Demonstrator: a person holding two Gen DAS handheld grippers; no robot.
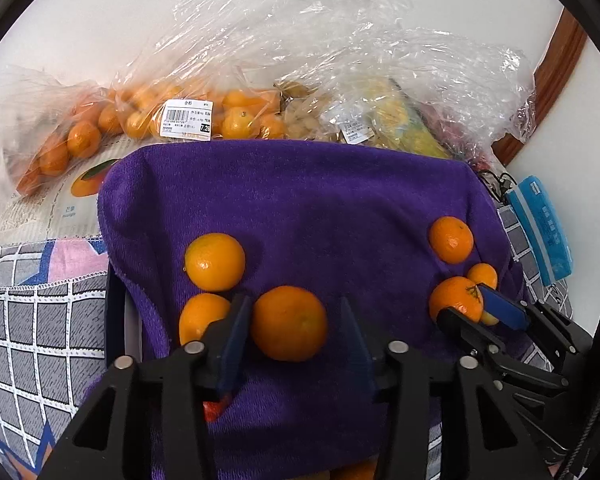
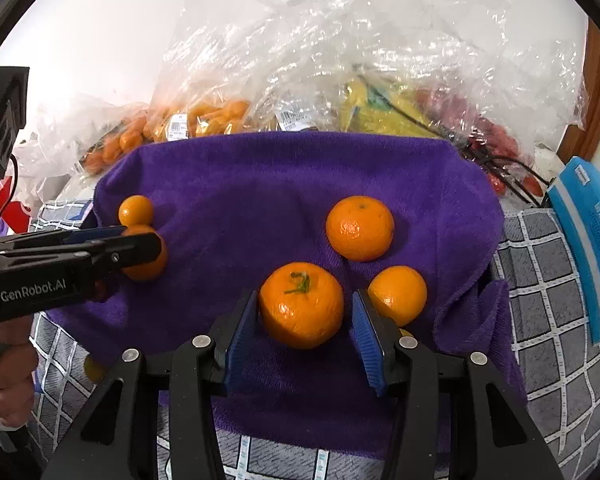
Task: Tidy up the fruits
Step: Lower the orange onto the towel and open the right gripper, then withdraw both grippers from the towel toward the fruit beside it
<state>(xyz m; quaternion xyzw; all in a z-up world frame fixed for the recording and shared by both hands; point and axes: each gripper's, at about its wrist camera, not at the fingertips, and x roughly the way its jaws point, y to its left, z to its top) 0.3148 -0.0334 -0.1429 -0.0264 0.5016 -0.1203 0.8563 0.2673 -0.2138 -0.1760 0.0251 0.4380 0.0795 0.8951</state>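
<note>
Six oranges are lying on a purple towel (image 1: 300, 200), split into two clusters. Left cluster: a smooth round orange (image 1: 289, 323) is sitting between the blue pads of the left gripper (image 1: 294, 330); the jaws are standing partly open, a gap showing on its right side, contact on the left unclear. Two more oranges (image 1: 215, 261) are resting just beside it. Right cluster: a stemmed orange (image 2: 301, 305), dimpled skin with a green stalk on top, is lying between the pads of the right gripper (image 2: 305, 320), jaws partly open with small gaps either side. A smaller orange (image 2: 397, 295) is touching the outer side of the right pad. Behind the towel, crinkled clear plastic bags (image 2: 300, 40) of fruit are piling up against a white wall. A checked cloth (image 2: 548, 280) is underlying everything; a blue packet (image 2: 592, 240) is lying at right.
</note>
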